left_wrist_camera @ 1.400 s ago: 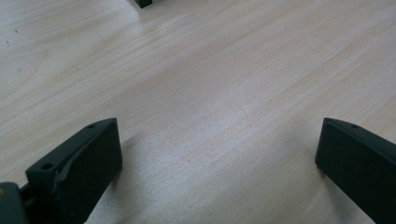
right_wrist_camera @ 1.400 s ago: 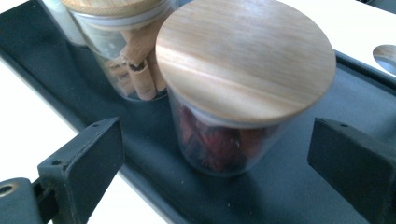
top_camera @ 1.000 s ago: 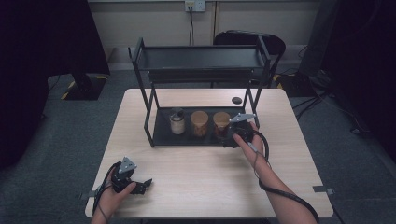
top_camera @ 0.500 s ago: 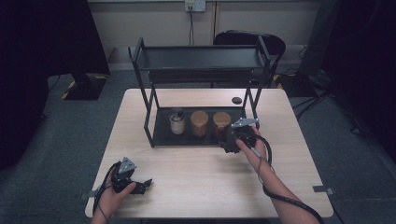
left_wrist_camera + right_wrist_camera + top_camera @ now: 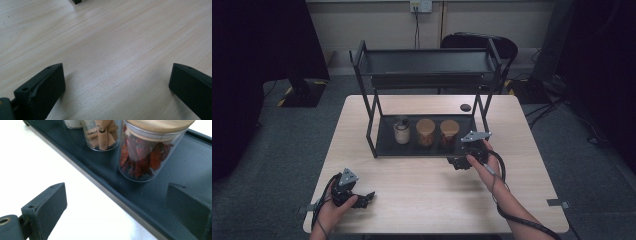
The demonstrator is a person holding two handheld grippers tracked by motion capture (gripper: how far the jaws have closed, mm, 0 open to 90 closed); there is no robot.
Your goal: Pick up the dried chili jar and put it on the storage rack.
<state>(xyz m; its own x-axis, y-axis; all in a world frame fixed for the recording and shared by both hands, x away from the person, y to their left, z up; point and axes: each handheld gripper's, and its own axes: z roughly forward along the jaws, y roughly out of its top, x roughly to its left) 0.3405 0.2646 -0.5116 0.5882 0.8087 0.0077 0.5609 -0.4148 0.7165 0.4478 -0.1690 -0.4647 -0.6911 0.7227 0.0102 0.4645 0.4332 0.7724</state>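
The right gripper hovers at the front edge of the black metal rack's lower tray, jaws spread wide and empty, just short of the clear glass jar of red dried chillies with a wooden lid. That jar stands rightmost of three. The left gripper rests open on the pale wooden table.

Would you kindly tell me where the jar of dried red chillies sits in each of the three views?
High view: jar of dried red chillies, rightmost of three on the rack's lower shelf, just beyond the right tool.
Left gripper view: not in it; bare tabletop between the jaws.
Right gripper view: jar upper right.
Shared landmark: the jar of cinnamon sticks beside it.
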